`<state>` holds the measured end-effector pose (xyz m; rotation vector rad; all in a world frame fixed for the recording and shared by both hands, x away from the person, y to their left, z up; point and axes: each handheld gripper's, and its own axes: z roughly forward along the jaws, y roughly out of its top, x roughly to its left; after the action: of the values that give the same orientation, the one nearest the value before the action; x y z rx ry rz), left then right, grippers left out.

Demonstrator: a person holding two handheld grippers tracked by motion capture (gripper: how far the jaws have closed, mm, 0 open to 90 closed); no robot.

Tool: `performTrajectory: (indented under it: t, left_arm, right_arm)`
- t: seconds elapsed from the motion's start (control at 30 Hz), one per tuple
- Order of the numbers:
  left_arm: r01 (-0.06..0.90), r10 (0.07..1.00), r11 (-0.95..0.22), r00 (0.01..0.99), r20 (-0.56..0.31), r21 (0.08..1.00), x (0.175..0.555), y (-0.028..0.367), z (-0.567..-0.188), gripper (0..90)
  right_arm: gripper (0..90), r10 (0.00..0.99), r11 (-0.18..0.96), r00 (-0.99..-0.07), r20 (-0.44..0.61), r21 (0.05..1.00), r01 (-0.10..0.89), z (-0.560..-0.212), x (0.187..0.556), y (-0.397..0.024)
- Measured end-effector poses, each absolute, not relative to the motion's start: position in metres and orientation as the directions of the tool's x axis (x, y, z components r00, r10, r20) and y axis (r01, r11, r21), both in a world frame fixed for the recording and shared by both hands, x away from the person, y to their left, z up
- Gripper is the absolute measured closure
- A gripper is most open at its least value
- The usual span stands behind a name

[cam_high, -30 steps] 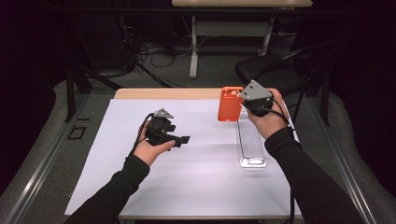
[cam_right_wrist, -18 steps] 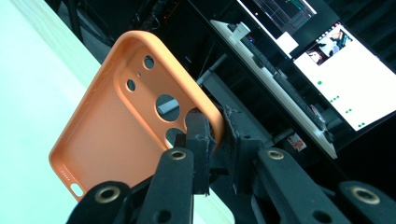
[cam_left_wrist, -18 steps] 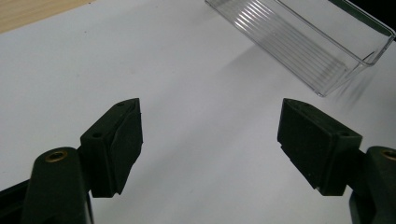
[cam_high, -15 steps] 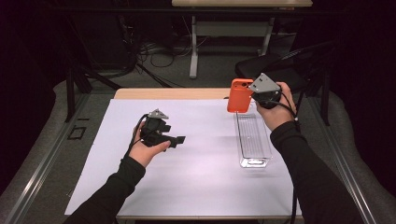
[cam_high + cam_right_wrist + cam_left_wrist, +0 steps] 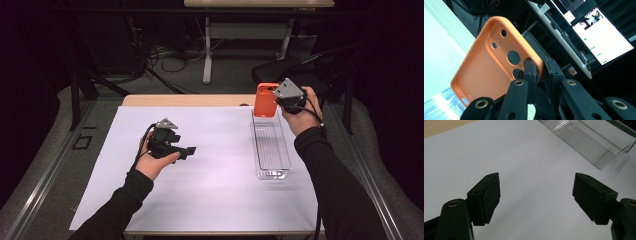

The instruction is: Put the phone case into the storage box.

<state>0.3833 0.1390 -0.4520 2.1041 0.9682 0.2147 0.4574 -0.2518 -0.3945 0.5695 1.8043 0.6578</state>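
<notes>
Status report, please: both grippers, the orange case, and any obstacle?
Right gripper shut on orange phone case, held above far end of clear tray. Left gripper open, empty, over white mat. Nothing in the way.

No text, label, brand or number can be read anywhere. The lit monitor (image 5: 599, 32) at two o'clock in the right gripper view carries only green dots and blurred, unreadable marks.
</notes>
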Motion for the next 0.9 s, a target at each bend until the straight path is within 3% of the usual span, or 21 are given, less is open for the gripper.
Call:
performTrajectory:
  t: [0.3,0.6,0.9]
  left_arm:
    - [0.572,0.72,-0.368,0.674,-0.165,0.733,0.382,0.146,-0.45,22.7]
    - [0.602,0.733,-0.281,0.638,-0.238,0.748,0.385,0.15,-0.454,16.9]
    - [0.607,0.743,-0.293,0.631,-0.223,0.739,0.385,0.156,-0.46,15.9]
  right_arm:
    - [81.4,0.666,0.732,-0.287,-0.689,0.678,0.069,-0.401,0.465,-0.263]
    - [81.4,0.664,0.735,-0.277,-0.695,0.674,0.072,-0.421,0.47,-0.269]
    - [81.4,0.661,0.737,-0.283,-0.695,0.672,0.071,-0.441,0.478,-0.27]
